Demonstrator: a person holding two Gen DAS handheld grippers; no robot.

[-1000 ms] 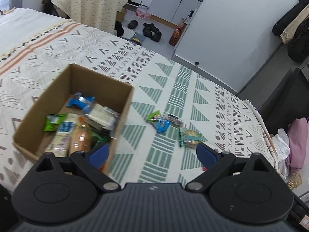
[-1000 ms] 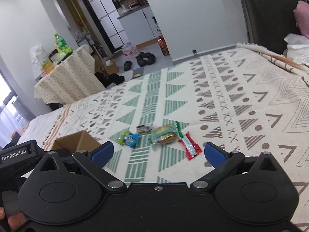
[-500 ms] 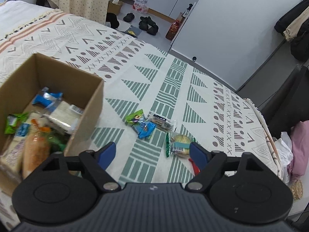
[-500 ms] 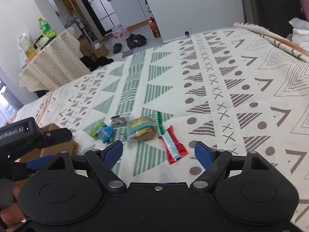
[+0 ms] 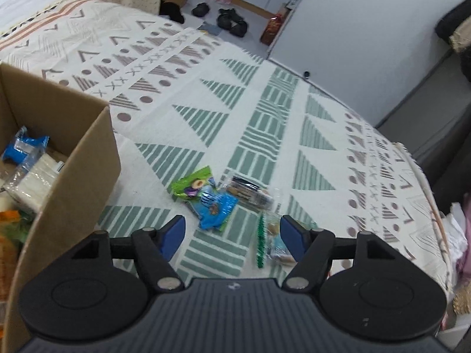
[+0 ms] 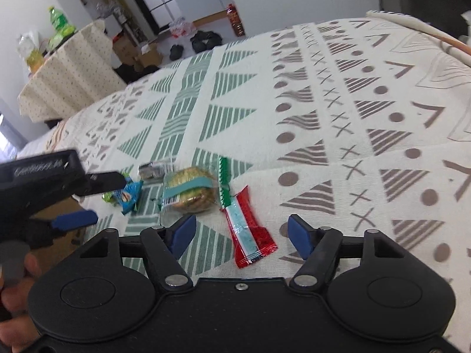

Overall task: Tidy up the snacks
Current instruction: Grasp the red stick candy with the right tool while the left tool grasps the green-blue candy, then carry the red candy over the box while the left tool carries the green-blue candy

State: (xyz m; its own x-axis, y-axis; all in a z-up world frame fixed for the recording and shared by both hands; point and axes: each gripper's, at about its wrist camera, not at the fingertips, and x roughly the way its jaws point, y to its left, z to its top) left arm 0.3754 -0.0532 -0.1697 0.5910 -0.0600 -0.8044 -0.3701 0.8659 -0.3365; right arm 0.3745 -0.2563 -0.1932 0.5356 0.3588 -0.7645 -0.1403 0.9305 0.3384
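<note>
Swinging away from the cardboard box (image 5: 73,158), the left gripper (image 5: 232,234) now faces the loose snacks on the patterned bedspread (image 5: 265,123), while a second ago it looked down into the box; the right gripper (image 6: 241,235) has dropped closer to the same cluster. Both sets of jaws stand apart and empty, so a fresh pick-up seems under way. A blue packet (image 5: 216,209) lies just ahead of the left fingers, beside a green packet (image 5: 191,185). A red wrapper (image 6: 250,229) lies between the right fingers, with a wrapped bun (image 6: 188,194) just beyond
</note>
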